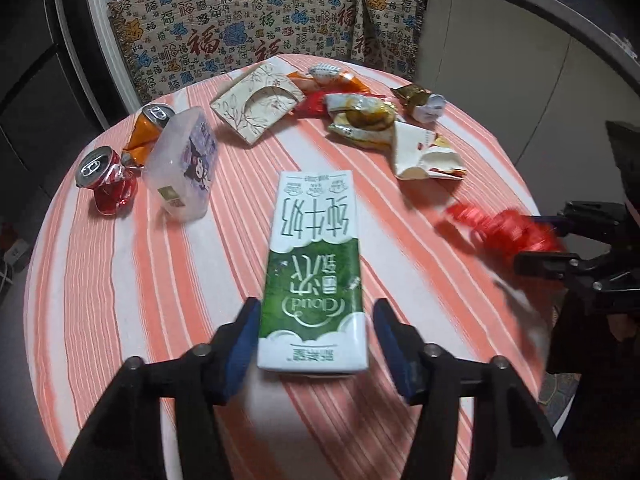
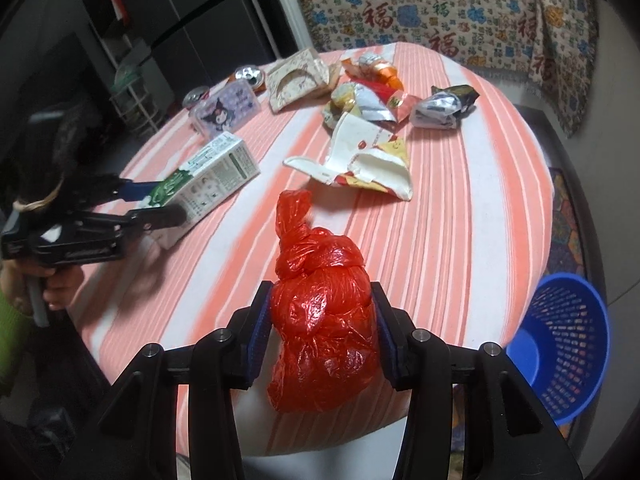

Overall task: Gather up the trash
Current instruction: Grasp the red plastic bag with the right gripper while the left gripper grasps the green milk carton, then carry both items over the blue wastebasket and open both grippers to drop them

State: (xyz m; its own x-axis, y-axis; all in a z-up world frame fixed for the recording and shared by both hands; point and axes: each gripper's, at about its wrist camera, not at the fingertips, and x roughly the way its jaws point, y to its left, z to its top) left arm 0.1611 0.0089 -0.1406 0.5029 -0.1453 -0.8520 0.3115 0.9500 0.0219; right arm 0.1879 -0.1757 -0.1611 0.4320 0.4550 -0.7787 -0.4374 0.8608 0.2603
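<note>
Left gripper (image 1: 316,344): straddling the near end of the milk carton (image 1: 314,268), its blue pads sitting at either side with a sliver of gap showing on the right; jaws standing about half apart, whether they are pressing on the carton I cannot tell
Milk carton: lying flat on the striped tablecloth (image 1: 160,280), green and white, lengthways away from the left gripper
Right gripper (image 2: 322,328): clamping the knotted red plastic bag (image 2: 324,320) between both pads, jaws about half apart around its bulk
Red bag: hanging in the right gripper over the near edge of the table, knot pointing up and away
Blue basket (image 2: 568,344): standing on the floor to the right of the table, well below the bag
Other trash: two crushed cans (image 1: 106,180), a clear plastic box (image 1: 182,164), a torn tissue box (image 1: 256,104), a ripped paper carton (image 1: 424,152) and crumpled wrappers (image 1: 360,116) lying across the far half of the table
Person: a hand (image 2: 60,284) gripping the left gripper's handle
</note>
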